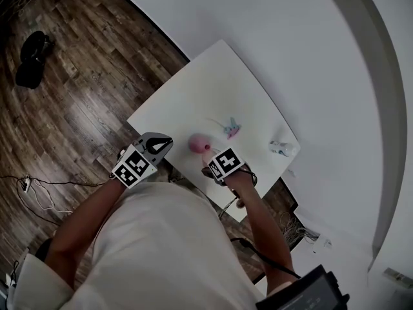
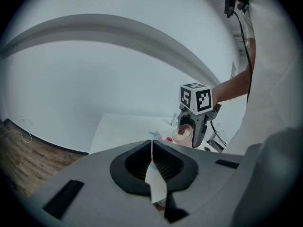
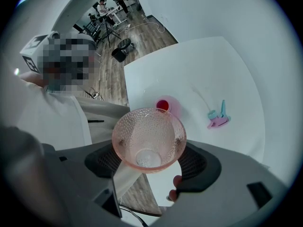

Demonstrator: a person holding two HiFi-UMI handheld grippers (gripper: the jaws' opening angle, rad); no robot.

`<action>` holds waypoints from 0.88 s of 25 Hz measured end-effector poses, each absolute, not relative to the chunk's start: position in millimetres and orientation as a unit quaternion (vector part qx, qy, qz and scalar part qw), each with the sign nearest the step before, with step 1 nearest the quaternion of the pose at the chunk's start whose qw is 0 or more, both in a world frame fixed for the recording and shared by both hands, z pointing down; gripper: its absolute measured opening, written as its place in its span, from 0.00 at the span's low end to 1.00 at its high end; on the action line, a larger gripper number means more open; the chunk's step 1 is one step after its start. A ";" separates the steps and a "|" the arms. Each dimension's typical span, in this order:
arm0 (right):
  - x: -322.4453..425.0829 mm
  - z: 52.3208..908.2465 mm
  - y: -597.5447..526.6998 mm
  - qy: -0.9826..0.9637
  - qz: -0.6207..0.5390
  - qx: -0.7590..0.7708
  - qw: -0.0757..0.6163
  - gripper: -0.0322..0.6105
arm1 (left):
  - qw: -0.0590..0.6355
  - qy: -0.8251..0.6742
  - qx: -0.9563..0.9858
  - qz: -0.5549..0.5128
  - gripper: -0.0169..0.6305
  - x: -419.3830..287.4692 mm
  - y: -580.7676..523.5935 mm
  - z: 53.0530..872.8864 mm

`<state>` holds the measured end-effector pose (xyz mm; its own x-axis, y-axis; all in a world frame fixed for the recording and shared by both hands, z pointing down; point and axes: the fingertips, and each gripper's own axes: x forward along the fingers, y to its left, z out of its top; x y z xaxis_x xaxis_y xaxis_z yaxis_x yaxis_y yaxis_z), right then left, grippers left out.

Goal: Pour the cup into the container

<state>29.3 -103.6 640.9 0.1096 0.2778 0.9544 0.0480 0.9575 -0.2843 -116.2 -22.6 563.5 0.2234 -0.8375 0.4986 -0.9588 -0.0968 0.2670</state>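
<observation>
I'm seeing a see-through pink cup [image 3: 148, 143] dotted all over with tiny bumps, a pink container [image 3: 163, 104] showing red inside, a pink-and-turquoise clip [image 3: 218, 117], a plain white table [image 3: 227, 65], and a dark brown wood-grain floor [image 1: 71, 95].

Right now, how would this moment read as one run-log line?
left claw: shut | right claw: shut on pink cup, looks empty | container: on table, red inside

On the table [image 3: 213, 65], container [image 3: 166, 104] seemingly beyond cup [image 3: 148, 143].

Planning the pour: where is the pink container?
In the head view, the pink container sits on the white table near its front edge, left of the blue-pink object.
</observation>
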 end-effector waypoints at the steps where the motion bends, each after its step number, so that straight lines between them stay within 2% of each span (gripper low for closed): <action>1: 29.8 641.4 -103.8 -0.661 0.079 -0.124 0.736 0.61 | 0.275 -0.614 0.732 0.110 0.05 -116.3 -22.9 563.6; 22: 32.8 644.7 -106.2 -0.630 0.085 -0.133 0.761 0.61 | 0.280 -0.621 0.725 0.100 0.05 -119.5 -22.3 569.6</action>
